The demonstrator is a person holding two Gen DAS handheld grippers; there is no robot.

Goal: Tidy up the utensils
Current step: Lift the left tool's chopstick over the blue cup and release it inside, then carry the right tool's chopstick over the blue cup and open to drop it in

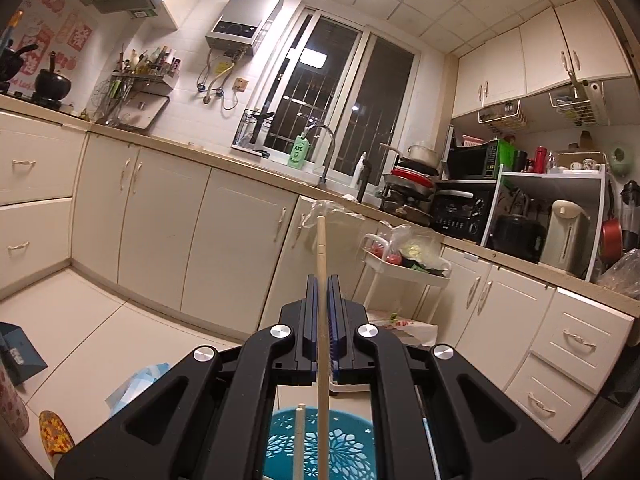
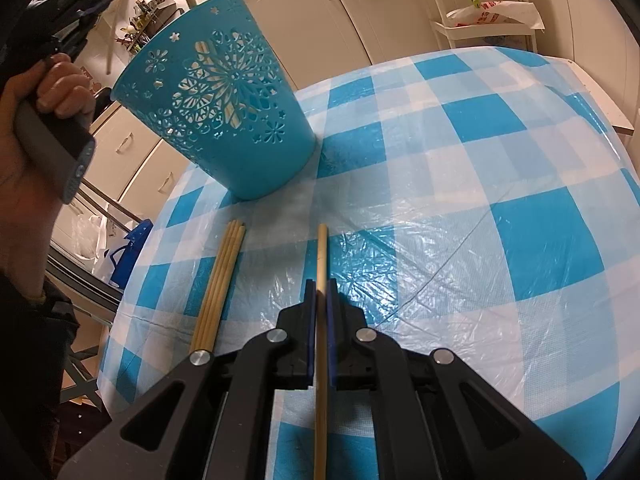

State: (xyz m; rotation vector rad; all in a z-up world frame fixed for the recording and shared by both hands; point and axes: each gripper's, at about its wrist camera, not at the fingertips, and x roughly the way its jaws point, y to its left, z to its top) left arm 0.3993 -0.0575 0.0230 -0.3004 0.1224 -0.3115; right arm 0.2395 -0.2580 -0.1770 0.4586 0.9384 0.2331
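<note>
**Two chopsticks pinched, three waiting beside the basket**

The left tongs (image 1: 322, 280) are pressed onto a single pale chopstick (image 1: 321, 248), which stands up past the jaws toward twelve o'clock; directly below, at six o'clock in the left wrist view, sits the teal basket (image 1: 320, 452) with another stick (image 1: 299, 436) already standing in it. The right tongs (image 2: 321, 284) pinch a second chopstick (image 2: 321, 252) low over the checked counter (image 2: 460, 240), its tip pointing to twelve o'clock toward the basket's foot. A bundle of three chopsticks (image 2: 222, 280) lies on the counter at about ten o'clock from the right tongs, just beside the held one and near the basket's base.

These sticks look light, stiff and smooth, so a narrow pinch can let them pivot or slide. Taking hold near the middle, as both tongs do now, should keep each balanced; a grip close to one end would likely let it swing. The plastic cover looks slick, so the bundle may roll when one stick is picked out. The cut-out basket seems light and could shift if knocked.
</note>
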